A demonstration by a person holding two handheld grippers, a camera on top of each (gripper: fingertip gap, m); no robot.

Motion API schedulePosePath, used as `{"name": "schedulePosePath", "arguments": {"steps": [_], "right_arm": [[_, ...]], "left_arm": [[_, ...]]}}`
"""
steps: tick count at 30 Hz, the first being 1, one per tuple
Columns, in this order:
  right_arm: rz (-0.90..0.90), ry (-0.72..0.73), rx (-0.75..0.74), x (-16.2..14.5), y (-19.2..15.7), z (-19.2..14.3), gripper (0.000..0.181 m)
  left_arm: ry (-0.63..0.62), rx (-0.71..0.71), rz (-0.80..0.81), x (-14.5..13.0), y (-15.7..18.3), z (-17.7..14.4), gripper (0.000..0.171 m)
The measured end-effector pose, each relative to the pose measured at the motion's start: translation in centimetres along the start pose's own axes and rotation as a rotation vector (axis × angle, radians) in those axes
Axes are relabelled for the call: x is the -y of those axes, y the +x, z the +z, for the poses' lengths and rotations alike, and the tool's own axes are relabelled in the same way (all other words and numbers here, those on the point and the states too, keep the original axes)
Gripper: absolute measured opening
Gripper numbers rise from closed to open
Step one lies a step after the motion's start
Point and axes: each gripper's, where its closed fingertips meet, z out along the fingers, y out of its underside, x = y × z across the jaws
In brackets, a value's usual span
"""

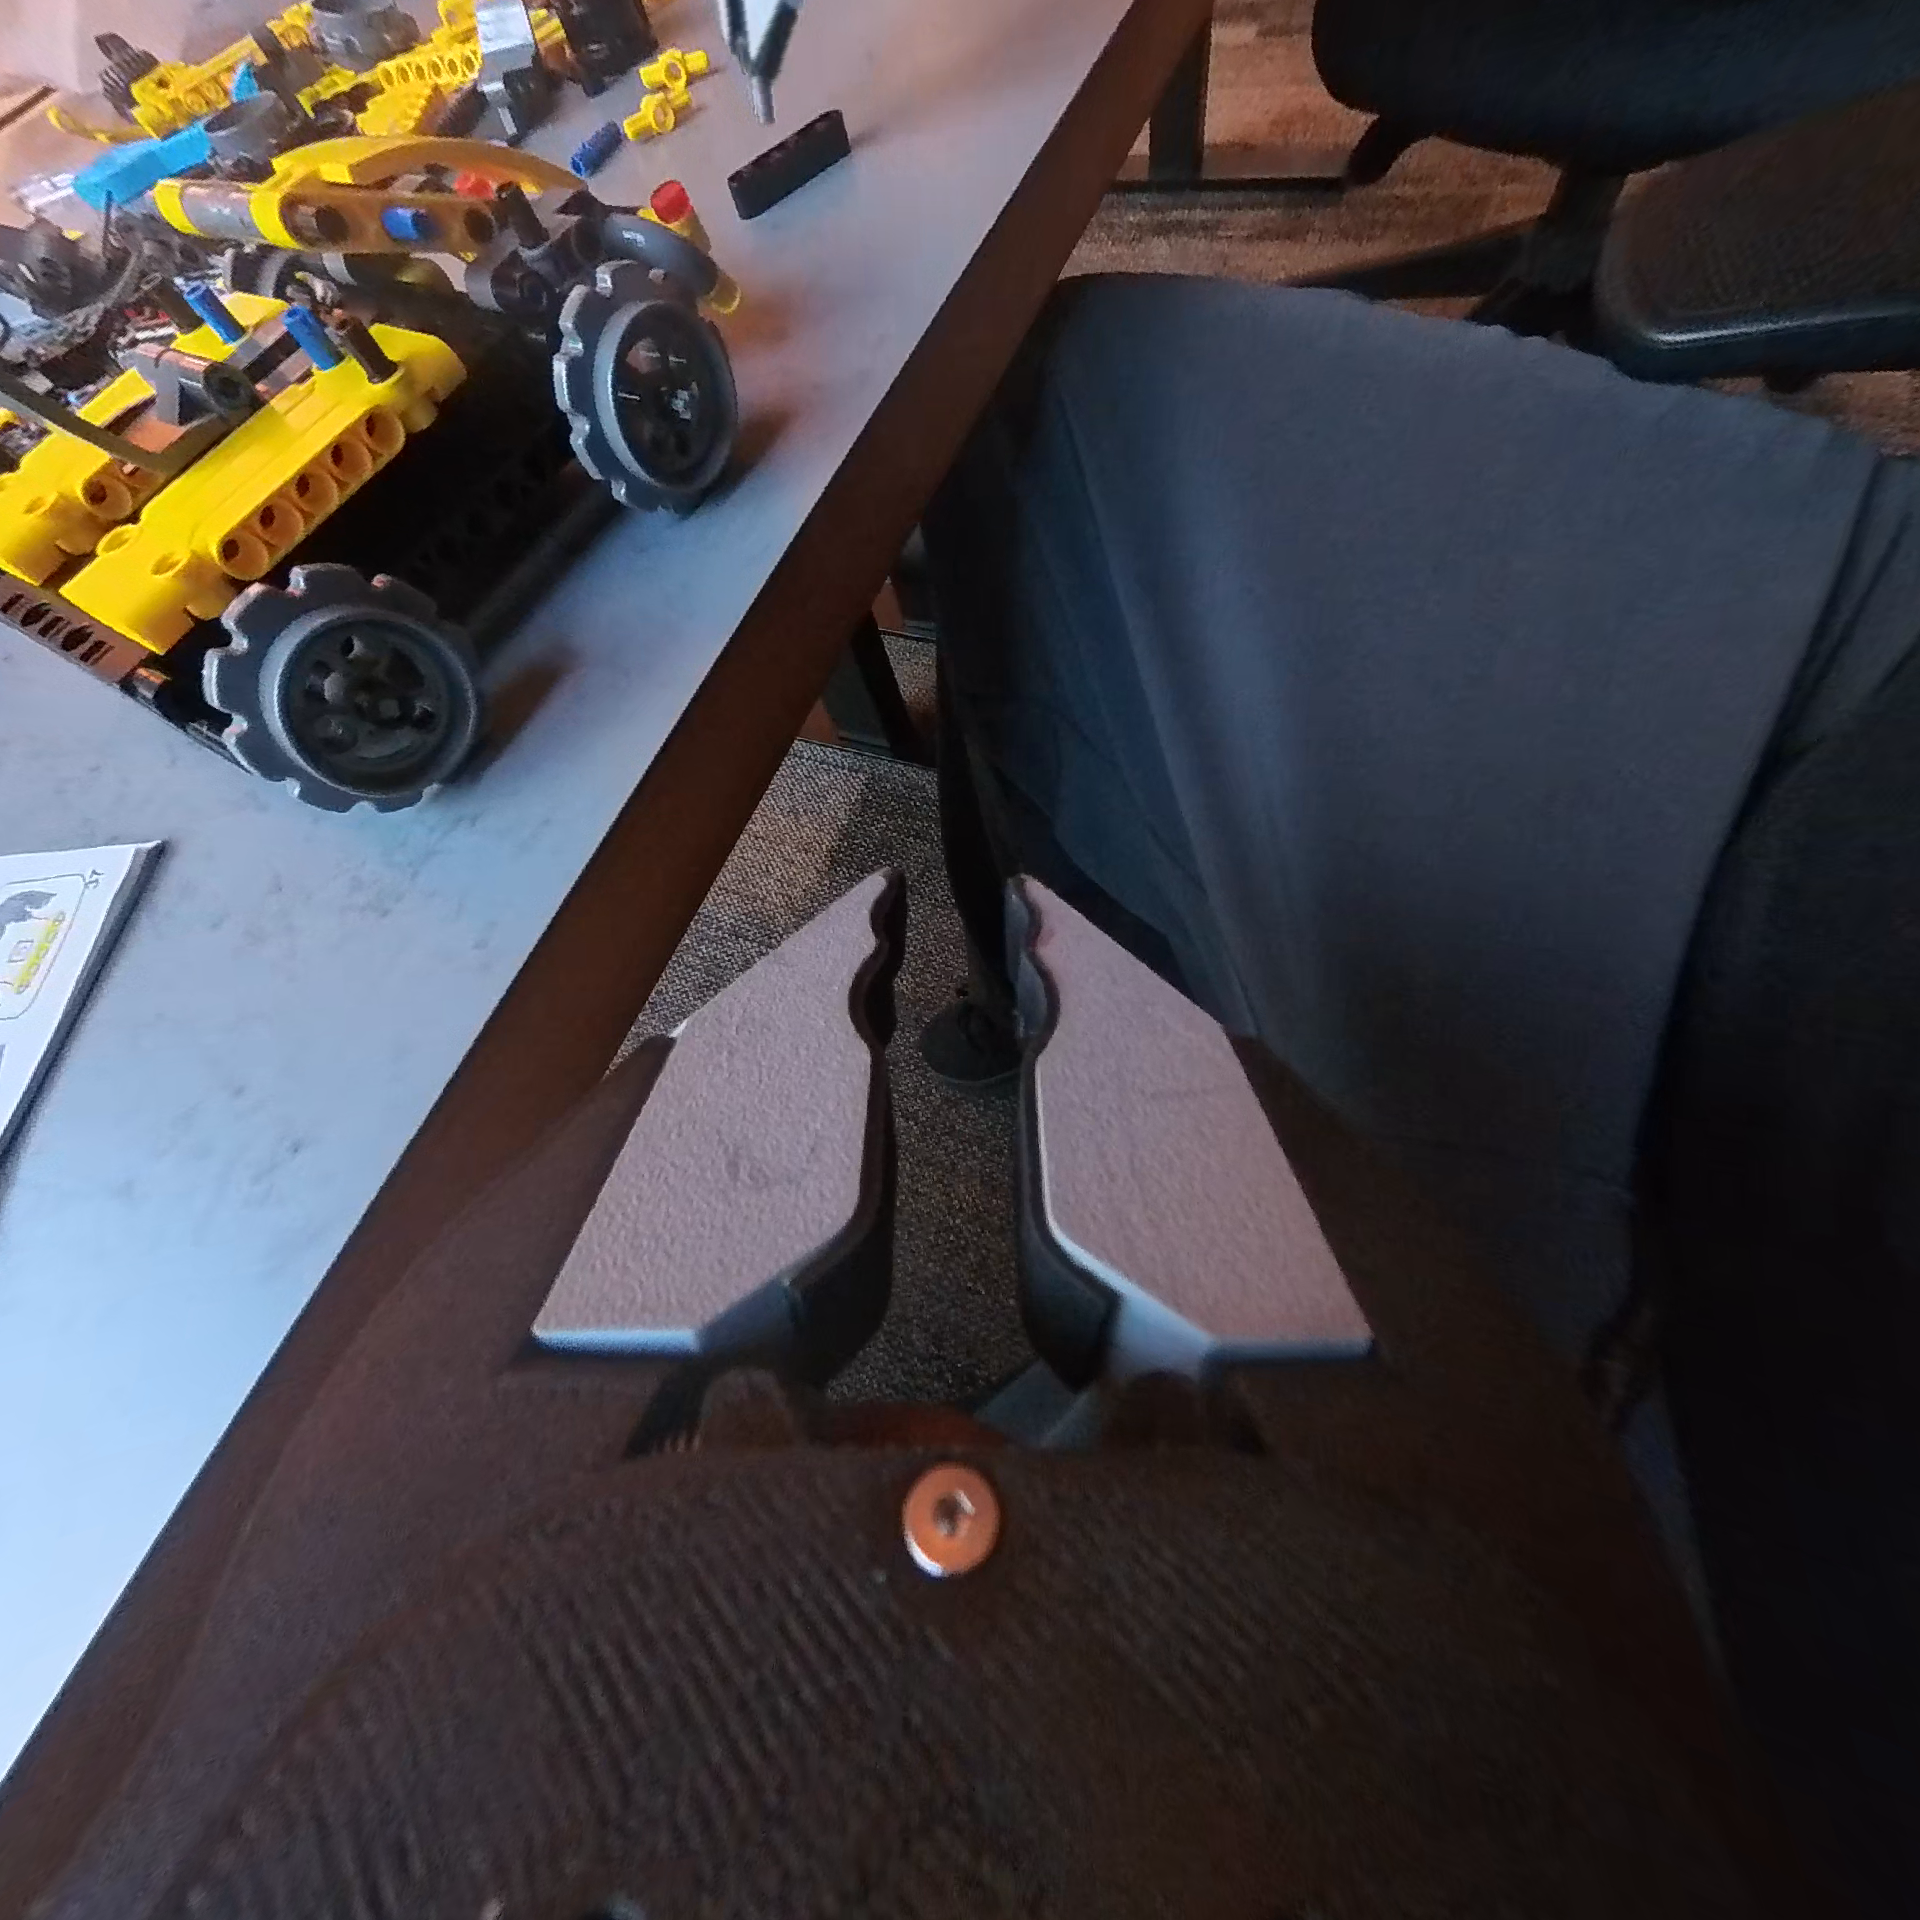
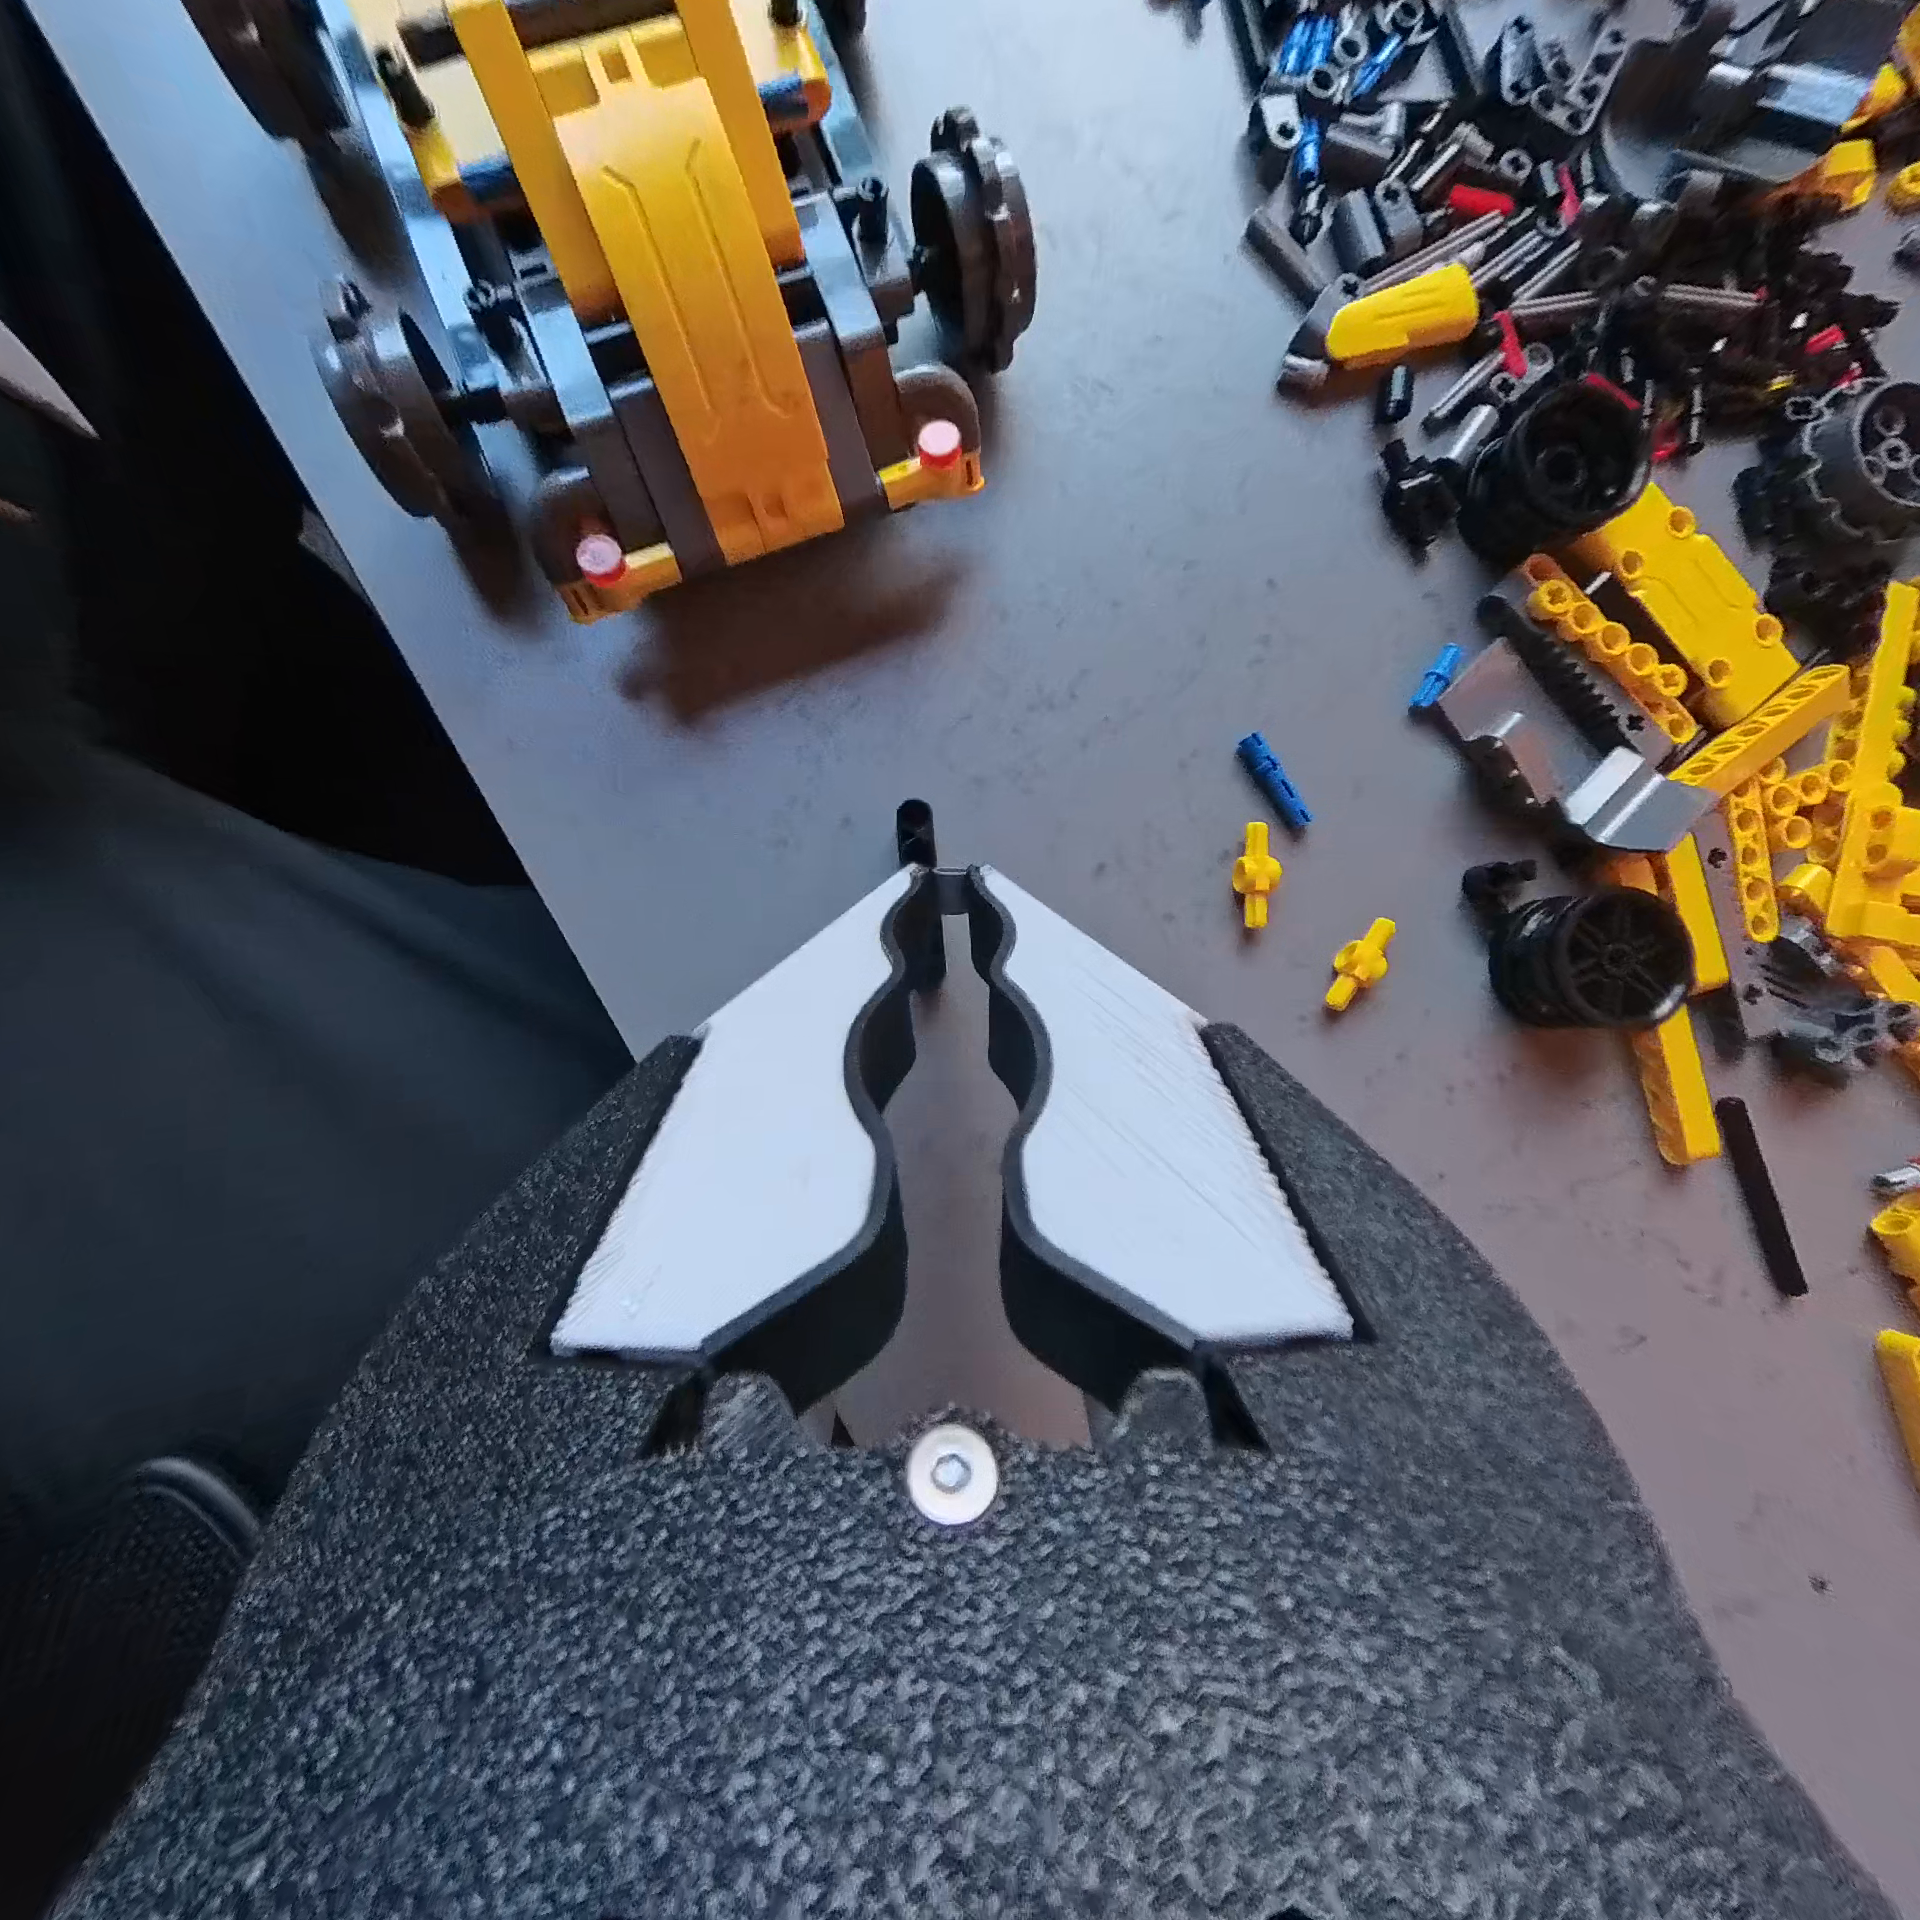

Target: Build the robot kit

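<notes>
My right gripper (image 2: 945,873) is shut on a small black building-toy piece (image 2: 916,831), which sticks out past the fingertips just above the grey table (image 2: 1039,644). A partly built yellow and black toy vehicle (image 2: 665,291) with toothed grey wheels stands ahead and to the left of it. The vehicle also shows in the left wrist view (image 1: 260,468). My left gripper (image 1: 958,888) is open and empty. It hangs off the table's brown edge (image 1: 831,540), over the carpet and beside a person's leg (image 1: 1403,675). The right gripper (image 1: 764,52) shows far off at the top of that view.
A heap of loose yellow, black and blue parts (image 2: 1662,520) covers the table's right side, with small yellow connectors (image 2: 1254,873) and a blue pin (image 2: 1273,779) nearer. A black beam (image 1: 790,161) and a booklet (image 1: 62,956) lie on the table. An office chair (image 1: 1662,104) stands behind. My right fingertips sit around 25 cm from my left ones. The blue pin (image 2: 1273,779) is about 8 cm from my right fingertips and 30 cm from my left. It turns up in the left wrist view (image 1: 595,149) as well.
</notes>
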Motion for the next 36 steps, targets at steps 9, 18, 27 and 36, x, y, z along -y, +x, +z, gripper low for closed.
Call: {"name": "schedulePosePath", "arguments": {"steps": [9,18,27,36], "right_arm": [[-0.079,-0.133,0.003,-0.27,-0.19,0.21,0.005],[-0.148,-0.201,-0.015,-0.18,-0.32,0.36,0.005],[-0.167,-0.221,-0.011,-0.10,-0.62,0.57,0.005],[-0.260,-0.279,-0.073,-0.10,-0.41,0.58,0.005]], "left_arm": [[0.003,-0.009,0.000,-0.01,0.21,-0.01,0.016],[0.007,-0.012,0.005,0.09,0.33,-0.09,0.015],[0.004,-0.014,0.013,0.06,0.51,-0.03,0.016],[0.005,-0.017,0.009,0.11,0.53,-0.05,0.015]]}}
